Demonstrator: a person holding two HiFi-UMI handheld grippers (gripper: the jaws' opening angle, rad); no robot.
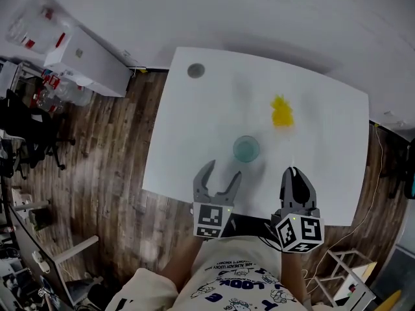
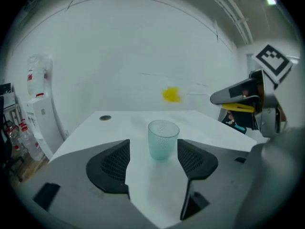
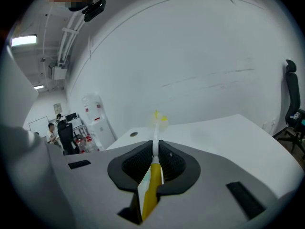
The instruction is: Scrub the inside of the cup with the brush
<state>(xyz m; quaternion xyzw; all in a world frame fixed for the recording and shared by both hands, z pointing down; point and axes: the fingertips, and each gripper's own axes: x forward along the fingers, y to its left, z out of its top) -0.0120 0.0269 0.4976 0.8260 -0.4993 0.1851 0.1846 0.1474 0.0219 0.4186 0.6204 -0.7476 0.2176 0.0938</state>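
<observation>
White table (image 1: 324,109) | cup (image 1: 246,149) upright | left gripper (image 1: 222,171) agape, empty | right gripper (image 1: 296,172) clamps brush (image 3: 151,182), lengthwise, head forward

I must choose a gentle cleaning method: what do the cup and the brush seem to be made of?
The cup: pale teal, see-through, dimpled wall; probably plastic, possibly glass. The brush: glossy yellow handle, thin white stem, likely plastic; its yellow head is too blurred to judge.
</observation>
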